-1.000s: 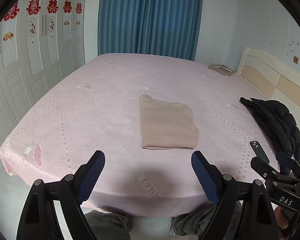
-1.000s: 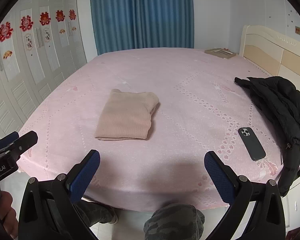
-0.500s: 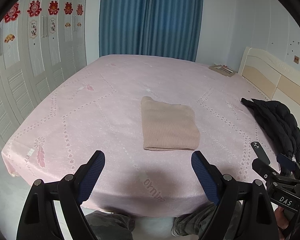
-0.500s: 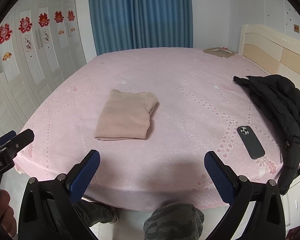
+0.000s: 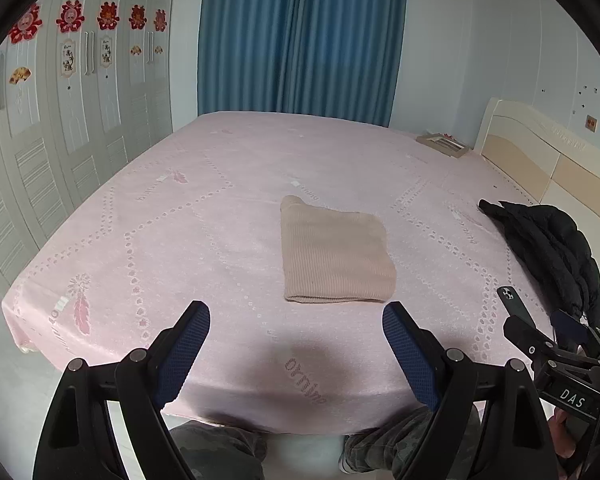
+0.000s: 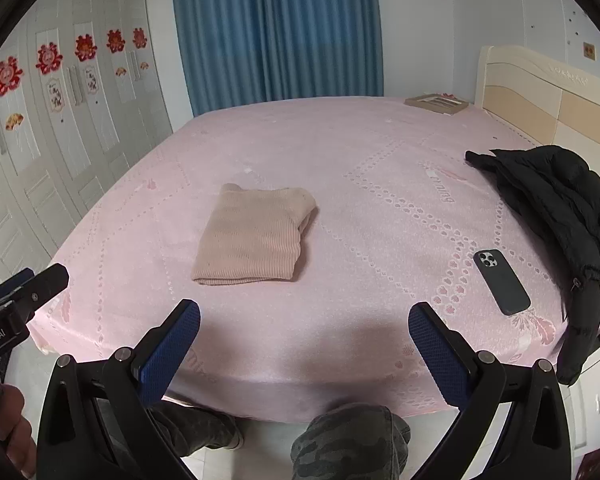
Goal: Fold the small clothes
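We see the folded sweater [image 5: 334,256] lying mid-frame on the pink bed [image 5: 180,248]. Our left gripper [image 5: 296,320] and right gripper [image 6: 304,320] hang released at the bottom, grasping nothing, short of it.

Bedroom clutter on a pink bed [image 6: 340,152]

Black jacket [image 6: 552,200] at three o'clock, dark phone [image 6: 501,282] just beside it at four; blue curtains [image 6: 276,28] at twelve.
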`<state>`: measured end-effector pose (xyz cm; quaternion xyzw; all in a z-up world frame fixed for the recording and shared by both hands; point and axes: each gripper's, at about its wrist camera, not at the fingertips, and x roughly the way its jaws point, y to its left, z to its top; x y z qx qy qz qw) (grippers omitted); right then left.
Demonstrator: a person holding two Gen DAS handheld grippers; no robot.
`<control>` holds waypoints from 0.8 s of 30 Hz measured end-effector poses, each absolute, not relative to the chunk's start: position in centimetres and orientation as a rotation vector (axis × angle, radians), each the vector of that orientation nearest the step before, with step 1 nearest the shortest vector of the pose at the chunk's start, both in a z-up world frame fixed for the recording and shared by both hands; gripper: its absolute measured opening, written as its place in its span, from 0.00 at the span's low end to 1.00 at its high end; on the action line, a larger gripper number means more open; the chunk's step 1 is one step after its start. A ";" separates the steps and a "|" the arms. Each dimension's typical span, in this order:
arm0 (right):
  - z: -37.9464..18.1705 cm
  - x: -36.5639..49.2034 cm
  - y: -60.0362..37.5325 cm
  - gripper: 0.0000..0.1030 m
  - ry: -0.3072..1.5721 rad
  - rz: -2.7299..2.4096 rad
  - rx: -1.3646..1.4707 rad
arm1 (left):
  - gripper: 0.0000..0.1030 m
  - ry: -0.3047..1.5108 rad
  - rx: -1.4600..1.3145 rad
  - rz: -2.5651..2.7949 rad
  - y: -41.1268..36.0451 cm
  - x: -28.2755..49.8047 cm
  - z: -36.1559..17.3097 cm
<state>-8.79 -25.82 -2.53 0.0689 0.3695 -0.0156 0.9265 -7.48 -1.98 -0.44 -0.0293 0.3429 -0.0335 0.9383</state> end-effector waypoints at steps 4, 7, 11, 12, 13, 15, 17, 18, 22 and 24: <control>-2.6 -8.9 -25.7 0.99 0.759 -0.032 0.139 | 0.85 0.702 -0.059 -0.068 -2.0 -7.5 -0.4; -2.7 -8.9 -25.6 0.99 0.761 -0.031 0.138 | 0.85 0.701 -0.062 -0.068 -1.9 -7.6 -0.4; -2.7 -9.0 -25.5 0.99 0.764 -0.030 0.141 | 0.85 0.700 -0.065 -0.070 -1.8 -7.7 -0.3; -2.6 -9.1 -25.5 0.99 0.762 -0.032 0.140 | 0.85 0.700 -0.066 -0.069 -1.8 -7.7 -0.3; -2.6 -9.1 -25.5 0.99 0.761 -0.034 0.140 | 0.85 0.700 -0.065 -0.069 -1.7 -7.8 -0.3; -2.6 -9.2 -25.4 0.99 0.764 -0.033 0.146 | 0.85 0.700 -0.065 -0.070 -1.7 -7.7 -0.3; -2.6 -9.2 -25.4 0.99 0.762 -0.034 0.147 | 0.85 0.698 -0.064 -0.068 -1.7 -7.8 -0.3; -2.5 -9.2 -25.4 0.99 0.760 -0.034 0.146 | 0.85 0.698 -0.065 -0.068 -1.7 -7.8 -0.3; -2.4 -9.3 -25.4 0.99 0.759 -0.034 0.143 | 0.85 0.698 -0.069 -0.068 -1.5 -7.8 -0.3; -2.4 -9.3 -25.4 0.99 0.758 -0.032 0.144 | 0.85 0.696 -0.067 -0.067 -1.5 -7.8 -0.3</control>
